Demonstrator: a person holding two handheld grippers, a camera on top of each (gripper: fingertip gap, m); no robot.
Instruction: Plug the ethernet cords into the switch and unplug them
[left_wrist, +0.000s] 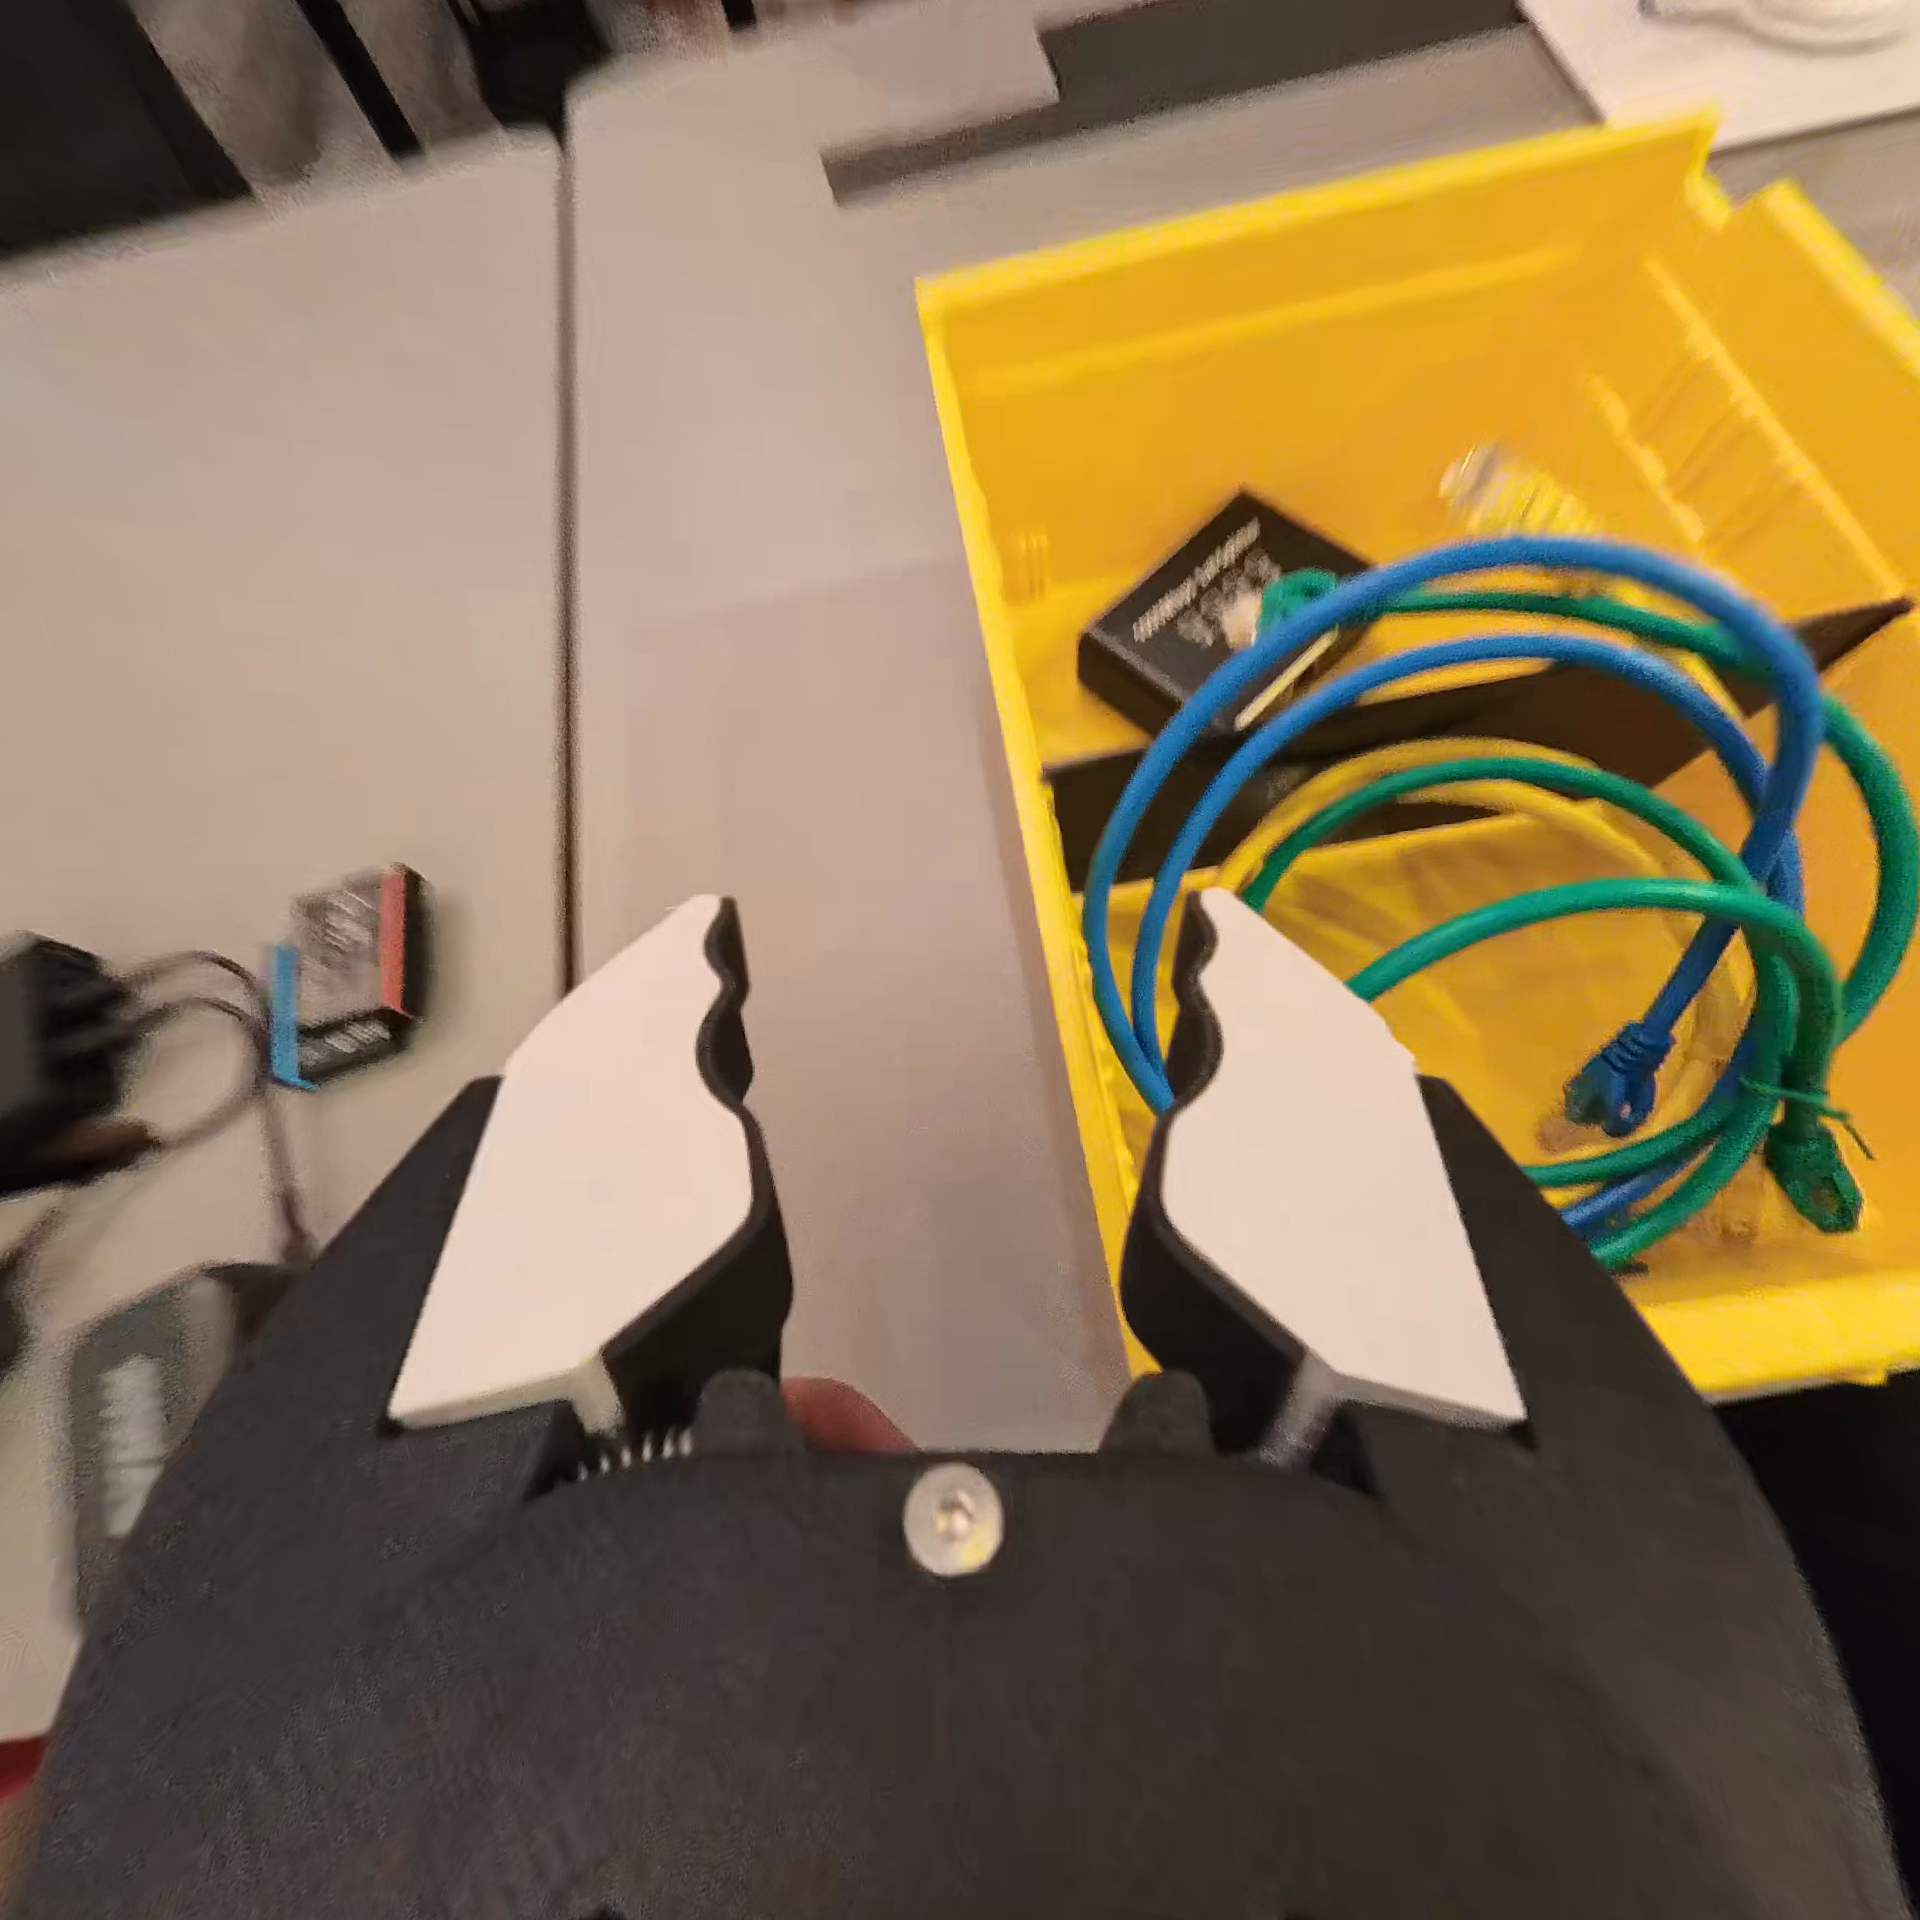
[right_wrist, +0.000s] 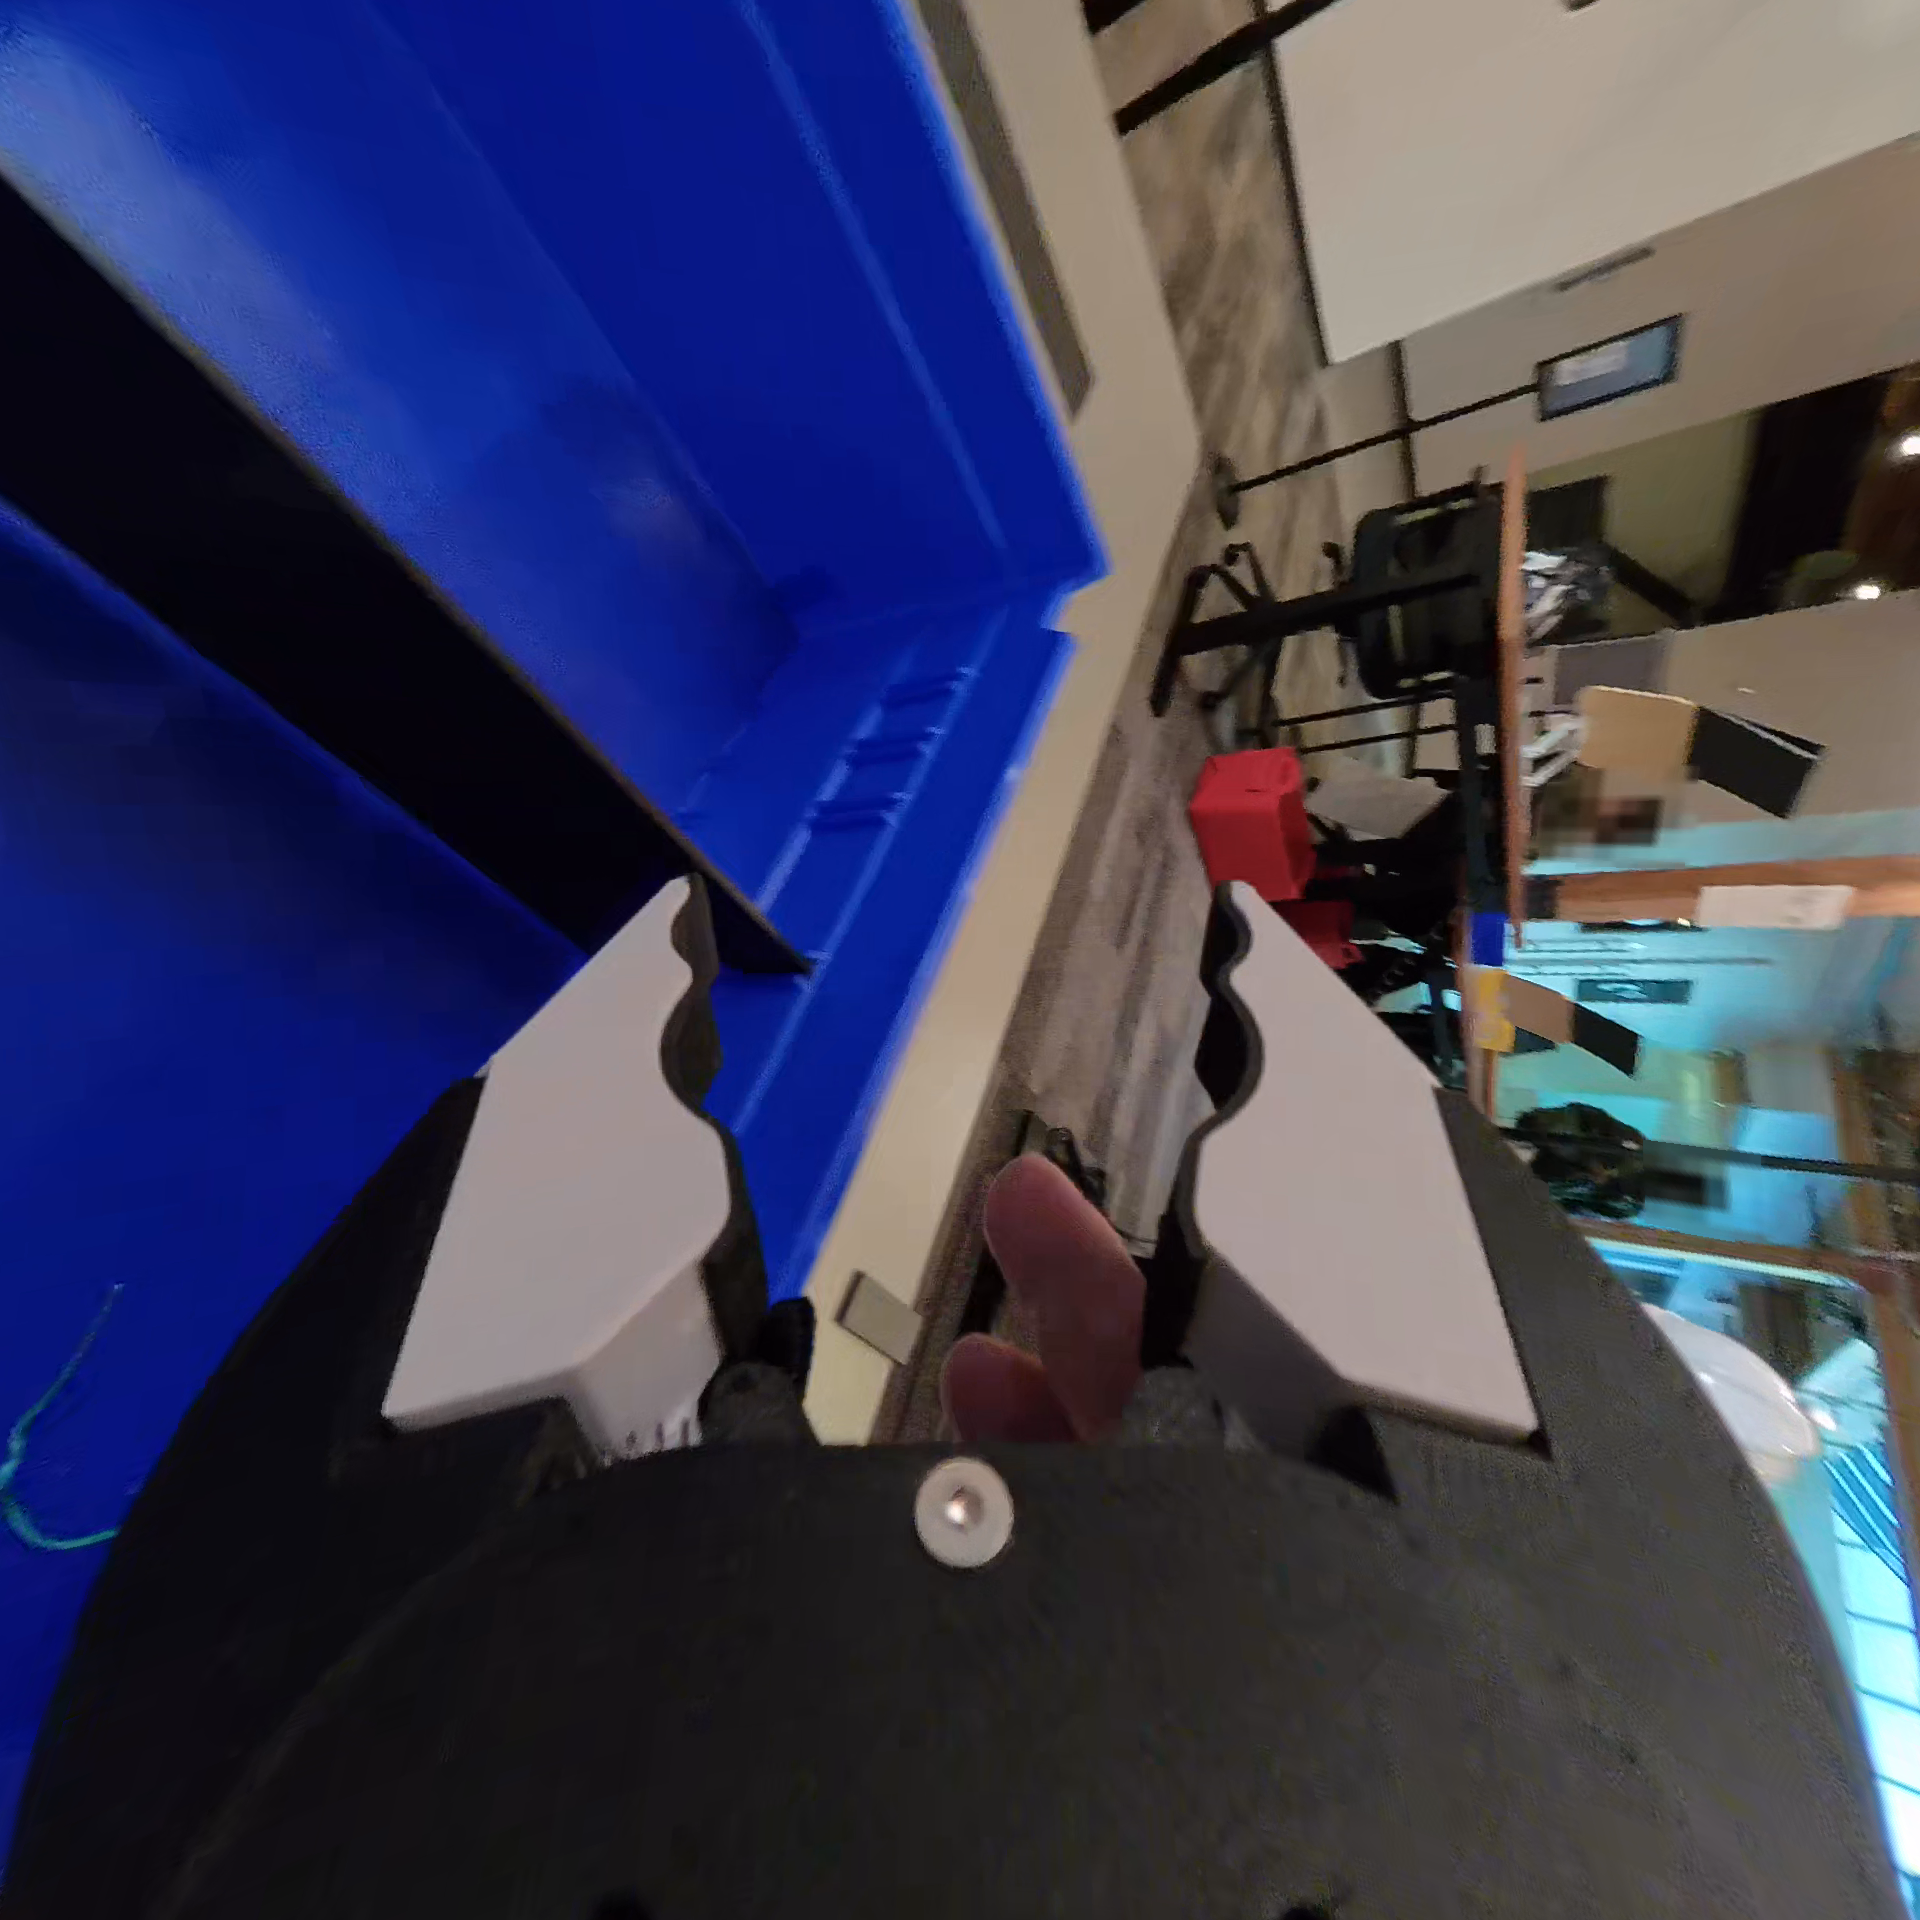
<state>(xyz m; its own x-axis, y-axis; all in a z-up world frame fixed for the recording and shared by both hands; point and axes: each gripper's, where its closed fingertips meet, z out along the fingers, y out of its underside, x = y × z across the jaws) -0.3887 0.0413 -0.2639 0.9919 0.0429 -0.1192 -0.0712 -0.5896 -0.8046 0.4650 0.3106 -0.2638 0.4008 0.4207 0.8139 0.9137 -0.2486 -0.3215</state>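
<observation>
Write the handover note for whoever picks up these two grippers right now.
Left gripper: open, empty, held over the grey table at the near left edge of the yellow bin.
Right gripper: open, empty, tilted sideways over the blue bin, which shows a black divider and no cords.
Job's things: the black switch lies in the yellow bin's far compartment. Blue cord and green cord loop loosely above the bin; a yellow cord shows beneath them.
Done: hard to tell; a green plug end sits at the switch, the picture too blurred to say whether it is seated.
Left: grasp a free plug and seat it, then unplug.
</observation>
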